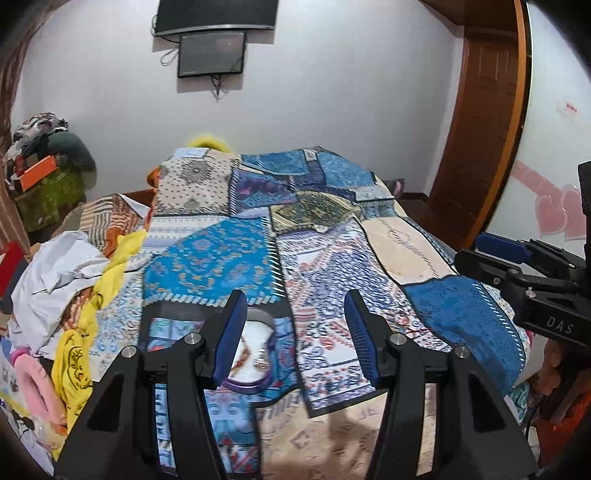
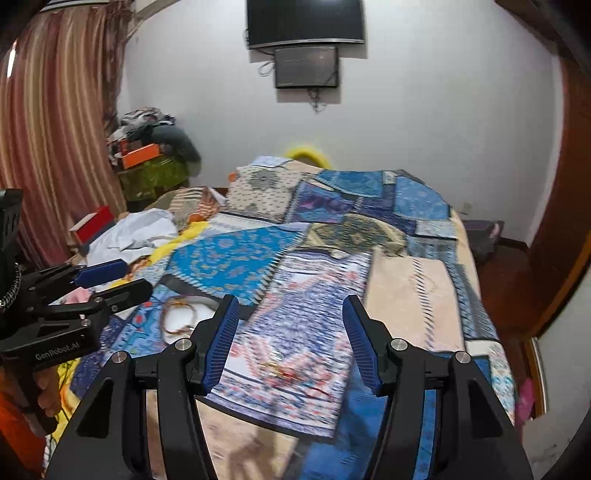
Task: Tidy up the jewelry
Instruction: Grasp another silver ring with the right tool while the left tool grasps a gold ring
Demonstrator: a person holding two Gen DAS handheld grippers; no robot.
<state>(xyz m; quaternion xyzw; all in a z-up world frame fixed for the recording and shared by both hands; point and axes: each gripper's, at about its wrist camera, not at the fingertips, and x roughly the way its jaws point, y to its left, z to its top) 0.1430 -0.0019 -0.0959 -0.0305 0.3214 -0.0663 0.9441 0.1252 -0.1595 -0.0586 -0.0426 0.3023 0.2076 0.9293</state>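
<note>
Home bedroom: bed (image 1: 424, 258) under patchwork spread, striped curtain (image 2: 55, 129), wall-mounted television (image 2: 304, 22), heaped clothes (image 1: 40, 162), wooden door (image 1: 484, 129).

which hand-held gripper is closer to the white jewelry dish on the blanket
Left. The left hand-held gripper hovers open just over the dish; the right hand-held gripper hangs off to its right.

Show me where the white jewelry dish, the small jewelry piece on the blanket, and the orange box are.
white jewelry dish (image 1: 255, 354): left wrist view, on its white inside.
small jewelry piece (image 2: 275, 363): right wrist view, on its middle, blurred.
orange box (image 2: 142, 152): right wrist view, on its long side.
</note>
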